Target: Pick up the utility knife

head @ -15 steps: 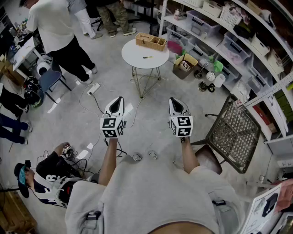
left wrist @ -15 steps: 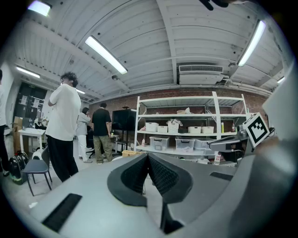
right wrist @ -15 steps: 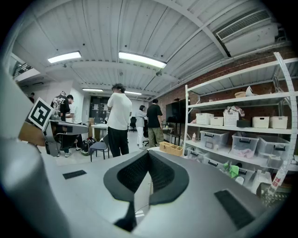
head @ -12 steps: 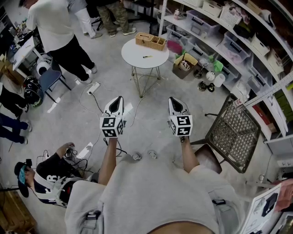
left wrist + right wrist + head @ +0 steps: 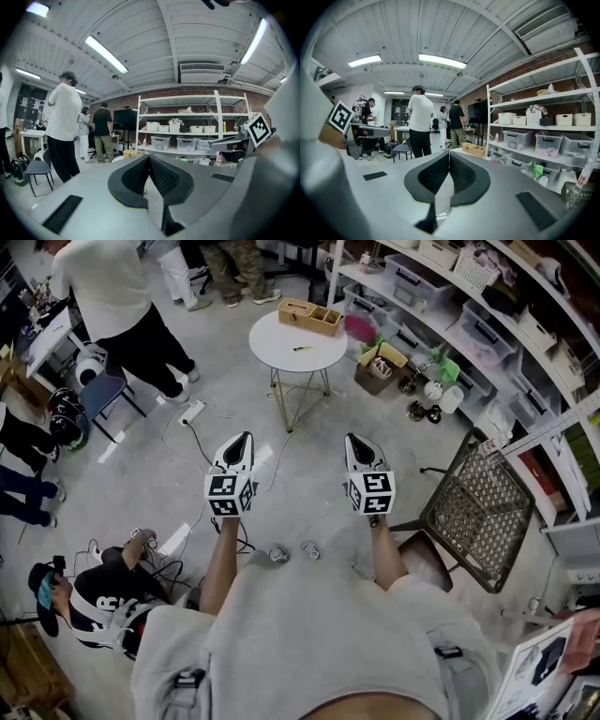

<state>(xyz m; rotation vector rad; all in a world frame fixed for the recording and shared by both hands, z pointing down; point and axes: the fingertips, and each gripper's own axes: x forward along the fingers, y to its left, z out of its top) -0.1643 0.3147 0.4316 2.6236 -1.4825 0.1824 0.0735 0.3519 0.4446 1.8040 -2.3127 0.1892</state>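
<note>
Wooden tray (image 5: 309, 317) on white table (image 5: 279, 345); left claw (image 5: 242, 439), right claw (image 5: 353, 440) both closed, empty.

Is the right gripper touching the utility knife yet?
Apart. The head view shows the utility knife lying on the round table, with floor between it and the right gripper.

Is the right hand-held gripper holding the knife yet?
No, the right hand-held gripper is shut on nothing, and the knife lies on the round table.
</note>
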